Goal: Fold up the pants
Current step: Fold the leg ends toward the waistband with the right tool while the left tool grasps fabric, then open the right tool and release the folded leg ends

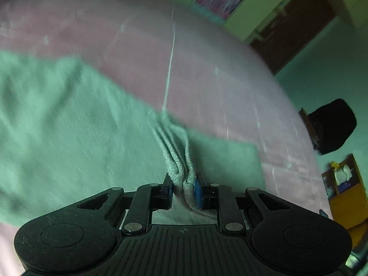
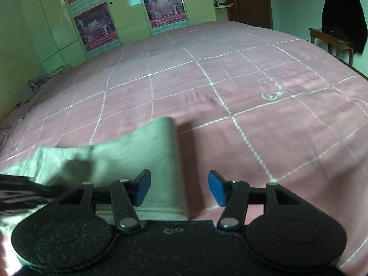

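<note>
Pale green pants (image 1: 69, 124) lie on a pink bedspread (image 1: 142, 46). My left gripper (image 1: 183, 189) is shut on a bunched ribbed edge of the pants (image 1: 177, 161), which rises in folds from the fabric into the blue pads. The left wrist view is motion-blurred. In the right wrist view the pants (image 2: 142, 151) lie folded at the lower left, with a rounded fold edge pointing away. My right gripper (image 2: 179, 187) is open and empty; its left pad hovers over the pants, its right pad over bare bedspread (image 2: 253, 115).
The bed has a white grid pattern. Green wardrobes with posters (image 2: 94, 25) stand behind it. A brown door (image 2: 248, 0) is at the back right. A wooden chair with a dark garment (image 2: 340, 16) stands at the right. A yellow shelf (image 1: 345, 191) is beside the bed.
</note>
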Demonstrator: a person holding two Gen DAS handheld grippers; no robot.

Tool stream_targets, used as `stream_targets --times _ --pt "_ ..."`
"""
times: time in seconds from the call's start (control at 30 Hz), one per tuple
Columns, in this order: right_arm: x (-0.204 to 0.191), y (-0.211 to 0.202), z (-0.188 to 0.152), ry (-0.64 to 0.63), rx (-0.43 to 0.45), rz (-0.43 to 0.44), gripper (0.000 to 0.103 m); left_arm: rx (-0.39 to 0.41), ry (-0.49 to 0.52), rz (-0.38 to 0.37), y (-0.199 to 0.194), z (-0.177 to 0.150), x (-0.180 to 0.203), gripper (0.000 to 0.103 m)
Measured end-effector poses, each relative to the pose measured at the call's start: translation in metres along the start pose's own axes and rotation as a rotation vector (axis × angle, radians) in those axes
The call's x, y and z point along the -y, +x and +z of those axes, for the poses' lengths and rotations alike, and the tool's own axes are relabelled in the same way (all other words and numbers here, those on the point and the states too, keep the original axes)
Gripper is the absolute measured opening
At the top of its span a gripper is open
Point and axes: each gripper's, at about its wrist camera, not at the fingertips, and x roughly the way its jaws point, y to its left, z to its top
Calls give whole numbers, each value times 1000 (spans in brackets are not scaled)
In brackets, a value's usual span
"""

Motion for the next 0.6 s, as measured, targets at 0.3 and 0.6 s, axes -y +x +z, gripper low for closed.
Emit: stream_targets --times 0.3,0.6 --pt "-58 27 -5 -148 -61 47 35 -63 83 177 -11 -20 -68 21" --pt "-84 48 -25 -337 -180 24 36 73 59 256 -34 -16 -68 31"
